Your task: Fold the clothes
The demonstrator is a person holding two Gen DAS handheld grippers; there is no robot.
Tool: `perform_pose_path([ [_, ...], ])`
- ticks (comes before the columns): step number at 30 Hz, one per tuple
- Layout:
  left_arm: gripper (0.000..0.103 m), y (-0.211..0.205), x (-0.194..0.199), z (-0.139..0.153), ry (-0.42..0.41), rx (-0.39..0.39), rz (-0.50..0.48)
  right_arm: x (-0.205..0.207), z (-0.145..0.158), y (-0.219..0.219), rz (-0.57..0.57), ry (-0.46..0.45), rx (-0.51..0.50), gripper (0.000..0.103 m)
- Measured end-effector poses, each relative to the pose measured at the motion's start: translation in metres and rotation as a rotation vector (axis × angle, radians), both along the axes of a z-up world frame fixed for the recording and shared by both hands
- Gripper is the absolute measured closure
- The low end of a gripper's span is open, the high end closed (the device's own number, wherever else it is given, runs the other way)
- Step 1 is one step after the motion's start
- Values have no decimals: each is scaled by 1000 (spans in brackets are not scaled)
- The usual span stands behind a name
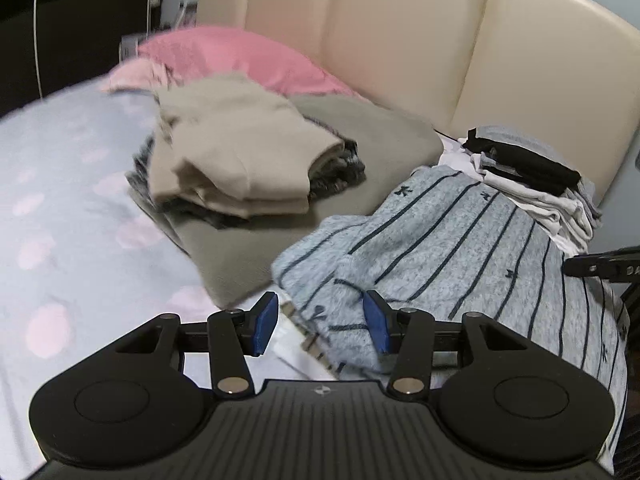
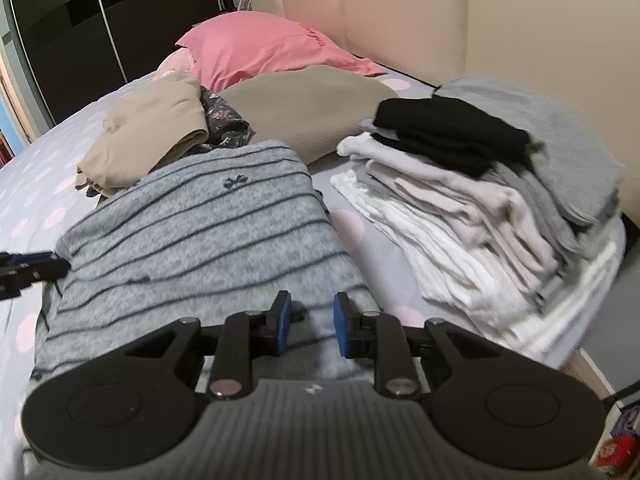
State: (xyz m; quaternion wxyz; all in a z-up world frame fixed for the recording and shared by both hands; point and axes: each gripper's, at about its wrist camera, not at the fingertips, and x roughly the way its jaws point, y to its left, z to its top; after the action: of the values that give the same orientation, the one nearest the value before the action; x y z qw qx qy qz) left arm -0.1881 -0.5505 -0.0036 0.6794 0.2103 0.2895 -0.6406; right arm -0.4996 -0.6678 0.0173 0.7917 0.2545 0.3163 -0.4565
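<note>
Both jaws stand apart, empty: the left gripper point(image 1: 320, 326) wide around a bunched corner of the grey knit garment with dark stripes point(image 2: 192, 232), the right gripper point(image 2: 308, 326) narrower over its near edge. It lies half-folded on the dotted bedsheet point(image 1: 60, 200). Pinch matching corners, lift evenly and keep the fold square.

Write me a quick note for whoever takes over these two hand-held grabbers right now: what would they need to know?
Left gripper: jaws open, holding nothing, at the near edge of the striped grey garment.
Right gripper: jaws apart over the same garment, no grip visible.
On the bed: beige folded pile, and a white, grey and black stack.
Done: those piles look folded; the striped piece lies roughly folded.
Left: probably finish it and stack it.
</note>
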Motion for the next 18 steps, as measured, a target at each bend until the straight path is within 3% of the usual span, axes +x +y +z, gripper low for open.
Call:
perform_pose_path([
  [3,59,18,-8,18,-40,-32,-5,-13,9,16,-15,8,-3,76],
  [11,59,62,-64,58,39,-88,-125,-30,42,66,-85,-67,17,70],
  [14,57,79,-81,73,74,-112,-135,-26,61,88,-83,-67,10,63],
  [16,49,92,-89,85,69,-134,-141,-22,78,108,-58,-70,-6,48],
  [18,41,104,-95,96,46,-140,-126,-17,92,129,-60,-57,-31,42],
])
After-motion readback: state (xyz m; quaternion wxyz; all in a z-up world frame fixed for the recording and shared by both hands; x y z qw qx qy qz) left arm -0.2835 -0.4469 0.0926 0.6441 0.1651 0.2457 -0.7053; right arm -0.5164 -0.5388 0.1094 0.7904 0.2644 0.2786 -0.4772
